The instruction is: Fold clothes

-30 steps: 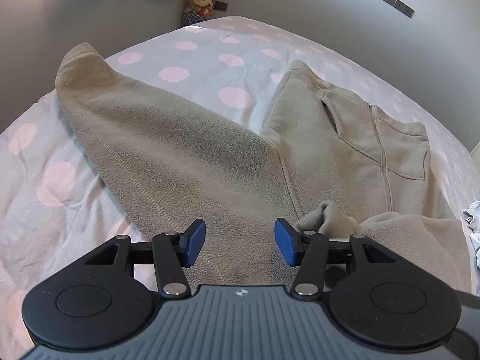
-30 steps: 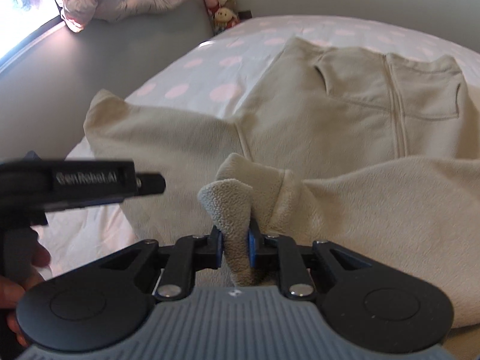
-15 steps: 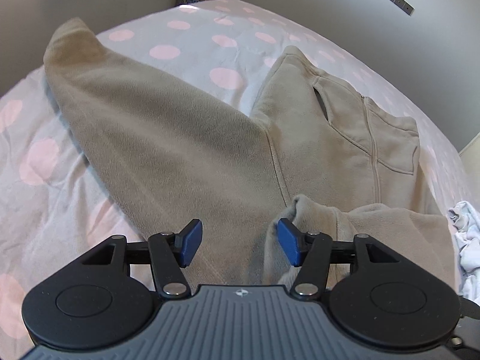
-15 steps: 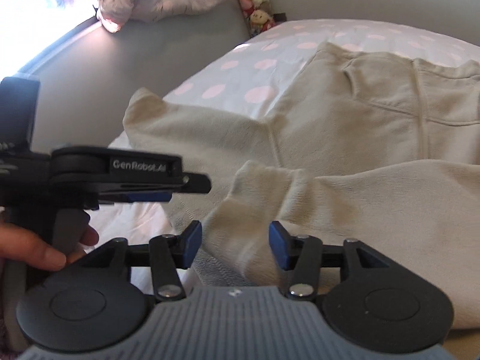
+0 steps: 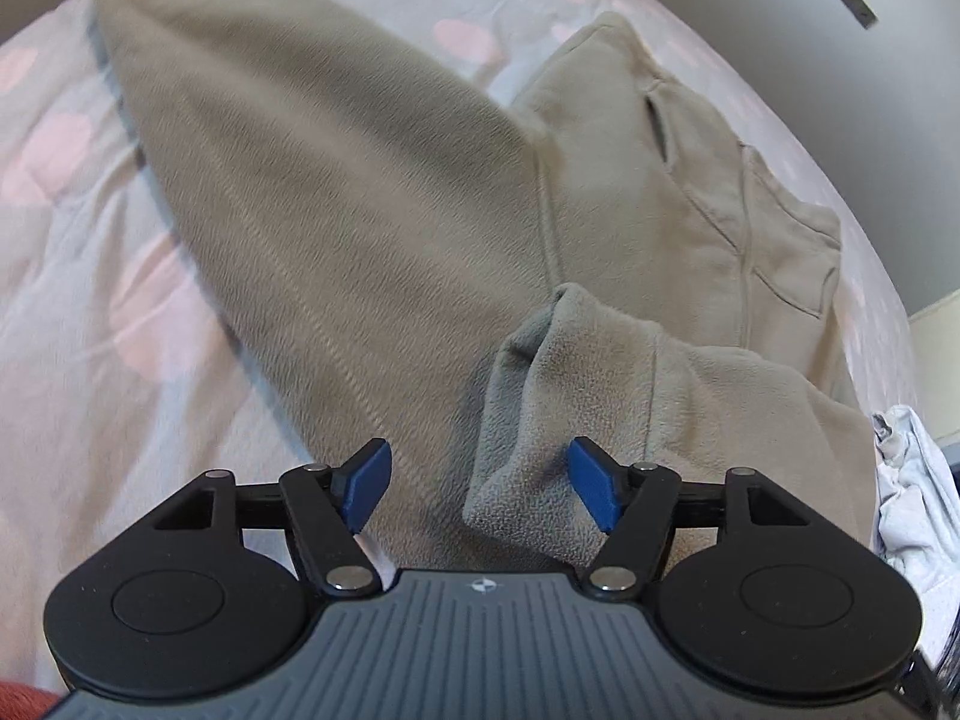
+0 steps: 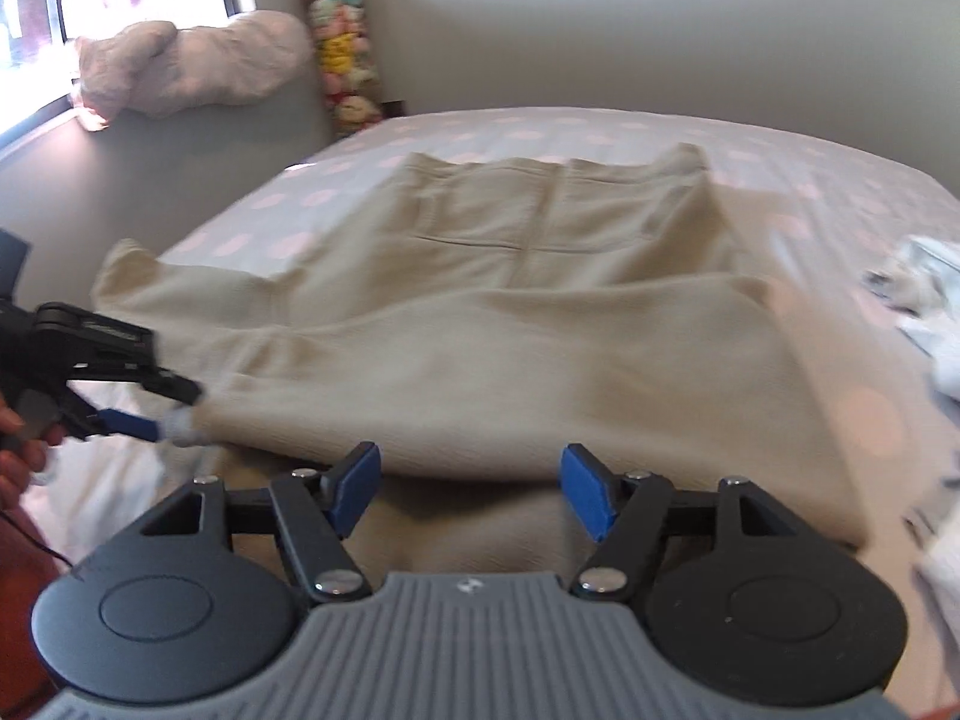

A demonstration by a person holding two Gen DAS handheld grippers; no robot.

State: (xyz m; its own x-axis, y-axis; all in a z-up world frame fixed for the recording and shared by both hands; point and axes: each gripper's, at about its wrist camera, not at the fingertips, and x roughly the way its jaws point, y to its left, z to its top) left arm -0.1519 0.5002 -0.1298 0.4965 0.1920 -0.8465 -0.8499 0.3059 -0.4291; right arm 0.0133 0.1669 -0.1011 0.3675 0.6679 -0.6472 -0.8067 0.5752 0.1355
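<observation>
A beige fleece jacket (image 5: pixel 360 210) (image 6: pixel 540 228) lies spread on the bed, zip side up. One sleeve (image 6: pixel 510 372) is folded across its body. The cuff (image 5: pixel 540 420) of that sleeve lies between the jaws of my left gripper (image 5: pixel 480 483), close to the right pad. The jaws are opening and the pads do not press on the cuff. From the right wrist view, the left gripper (image 6: pixel 174 411) sits at the sleeve's end. My right gripper (image 6: pixel 473 483) hovers over the jacket's near edge, its jaws opening with only flat fleece below them.
The bed sheet (image 5: pixel 72 330) (image 6: pixel 840 138) is pale with pink dots. A crumpled white garment (image 5: pixel 918 510) (image 6: pixel 936 312) lies at the right edge. Plush toys (image 6: pixel 342 60) and a pink bundle (image 6: pixel 192 60) sit at the back left. A person's hand (image 6: pixel 18 450) holds the left gripper.
The right gripper let go of the cuff, opened wide and swung right along the jacket. The left gripper sank toward the dropped cuff, and its jaws spread wider.
</observation>
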